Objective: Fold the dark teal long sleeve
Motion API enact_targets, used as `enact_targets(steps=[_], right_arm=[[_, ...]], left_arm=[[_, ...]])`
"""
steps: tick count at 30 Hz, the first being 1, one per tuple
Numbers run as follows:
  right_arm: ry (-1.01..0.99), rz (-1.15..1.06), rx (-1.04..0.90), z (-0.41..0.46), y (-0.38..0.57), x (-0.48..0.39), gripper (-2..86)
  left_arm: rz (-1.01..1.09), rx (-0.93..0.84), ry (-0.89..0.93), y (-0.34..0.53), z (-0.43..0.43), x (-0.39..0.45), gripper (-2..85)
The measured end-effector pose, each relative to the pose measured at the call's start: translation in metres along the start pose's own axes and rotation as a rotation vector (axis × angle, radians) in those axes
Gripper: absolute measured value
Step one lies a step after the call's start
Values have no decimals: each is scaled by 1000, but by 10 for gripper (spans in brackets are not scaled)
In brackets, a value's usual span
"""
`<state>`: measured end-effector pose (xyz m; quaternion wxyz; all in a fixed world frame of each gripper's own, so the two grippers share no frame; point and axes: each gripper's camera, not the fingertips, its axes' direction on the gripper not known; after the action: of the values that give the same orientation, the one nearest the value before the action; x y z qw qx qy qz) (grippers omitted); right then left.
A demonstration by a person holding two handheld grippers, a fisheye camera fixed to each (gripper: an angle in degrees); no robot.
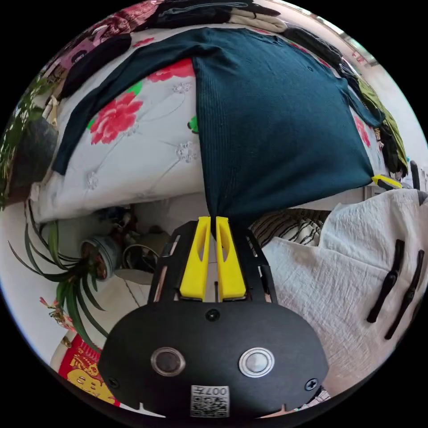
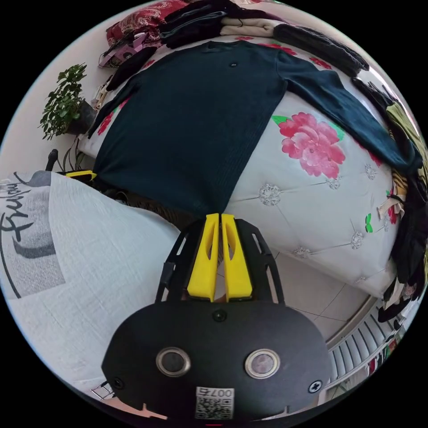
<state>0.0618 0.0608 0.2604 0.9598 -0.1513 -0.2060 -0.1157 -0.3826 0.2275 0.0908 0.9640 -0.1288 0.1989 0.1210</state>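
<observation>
On bed | left gripper, right gripper each pinching sweater hem corners

Little can be read. The person's white shirt carries dark cursive lettering, cut off and too distorted to make out. A red packet bears gold characters, illegible. Each gripper body carries a small code sticker with mirrored digits.

- Piled clothes crowd the bed's far and side edges.
- Floral cover beside the teal top lies bare.
- Potted plants stand beside the bed.
</observation>
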Motion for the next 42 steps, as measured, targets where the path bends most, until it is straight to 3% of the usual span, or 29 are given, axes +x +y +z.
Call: enact_targets(steps=[4, 10, 14, 18, 25, 32, 35, 42], right_arm=[[70, 72, 3, 6, 13, 6, -3], [34, 64, 156, -39, -1, 9, -2], [-74, 78, 255, -60, -20, 2, -2], [-140, 21, 289, -73, -36, -25, -2], [-40, -17, 234, -79, -39, -53, -2], [-90, 63, 239, -88, -34, -53, -2], [-107, 76, 235, -93, -34, -55, -1], [-156, 77, 263, -117, -35, -63, 3]], left_arm=[[-170, 34, -7, 20, 7, -6, 2], [-349, 312, -73, 7, -48, -44, 79], [-357, 361, -323, -32, -74, -76, 103], [-293, 266, -561, -76, -69, -113, 101], [-189, 80, -677, -121, -39, -168, 95], [153, -76, -850, -128, -10, -173, 0], [230, 40, -683, -110, -35, -168, -4], [389, 666, 250, -62, -168, -132, -6]])
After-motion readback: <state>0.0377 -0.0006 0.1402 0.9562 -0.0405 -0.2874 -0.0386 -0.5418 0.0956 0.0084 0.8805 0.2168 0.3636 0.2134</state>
